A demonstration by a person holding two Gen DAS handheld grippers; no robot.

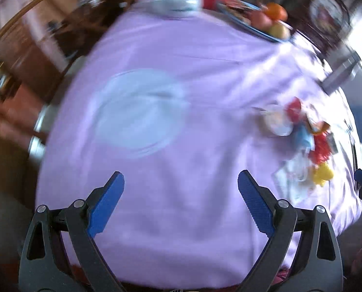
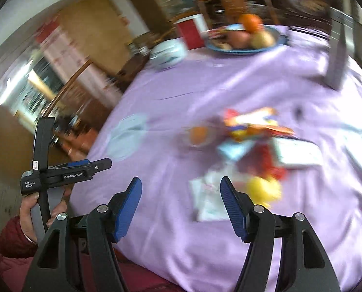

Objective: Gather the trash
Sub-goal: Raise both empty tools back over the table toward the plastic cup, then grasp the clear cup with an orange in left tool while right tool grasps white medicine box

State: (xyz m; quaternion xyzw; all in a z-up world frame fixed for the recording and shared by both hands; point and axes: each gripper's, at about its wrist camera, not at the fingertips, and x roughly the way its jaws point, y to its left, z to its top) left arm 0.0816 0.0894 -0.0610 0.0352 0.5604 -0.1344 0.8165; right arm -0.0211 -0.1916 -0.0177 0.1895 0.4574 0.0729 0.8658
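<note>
A heap of trash (image 2: 251,143) lies on the purple tablecloth (image 2: 205,85): coloured wrappers, a small round cup (image 2: 198,135), a yellow crumpled piece (image 2: 263,189), a white wrapper (image 2: 206,199) and a flat white packet (image 2: 300,153). My right gripper (image 2: 181,185) hangs open above the cloth, just short of the white wrapper, holding nothing. The same trash (image 1: 307,146) shows blurred at the right of the left wrist view. My left gripper (image 1: 181,180) is open and empty over bare cloth, near a pale round plate (image 1: 139,112). A hand holds the left gripper (image 2: 93,166) at the table's left edge.
At the far side stand a blue dish of fruit (image 2: 244,39), a white and blue bowl (image 2: 166,52) and a red cup (image 2: 188,32). A grey upright stand (image 2: 336,56) is at the right. Wooden chairs (image 2: 66,90) and furniture surround the table. Both views are motion-blurred.
</note>
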